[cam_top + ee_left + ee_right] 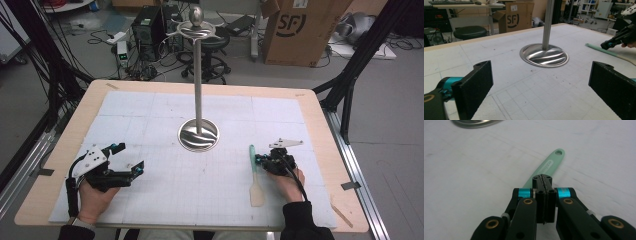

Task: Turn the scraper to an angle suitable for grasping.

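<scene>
Here, on the white gridded mat [165, 190] that covers the counter [320, 107], a mint-green spatula [254, 172] lies flat at about four o'clock from the mat's middle, its handle pointing away from the person toward twelve and its pale, translucent blade toward six. The right gripper [259, 161] sits just to the three o'clock side of the handle, held low in the person's right hand [288, 181], with the grey three-cornered plate [285, 143] on top. In the right gripper view its jaws are pressed together, pad against pad, with nothing between them; the tips hover right over the handle [547, 166], whose hanging hole [559, 152] shows beyond them at one o'clock. Whether the tips actually touch the handle I cannot tell.

The left gripper [129, 159] rests at about eight o'clock on the mat, in the left hand [95, 197], aimed toward three o'clock. Its jaws stand wide apart and hold nothing; in the left gripper view bare mat lies between the two black pads [477, 85].

In the middle of the mat stands a tall steel stand [198, 75]: a round dished base [198, 135], a straight upright pole and a knob [196, 16] at the top. The spatula lies at roughly four o'clock from that base, near it but not touching. Beyond the counter, at one o'clock, a cardboard box [300, 30] sits on the floor.
</scene>
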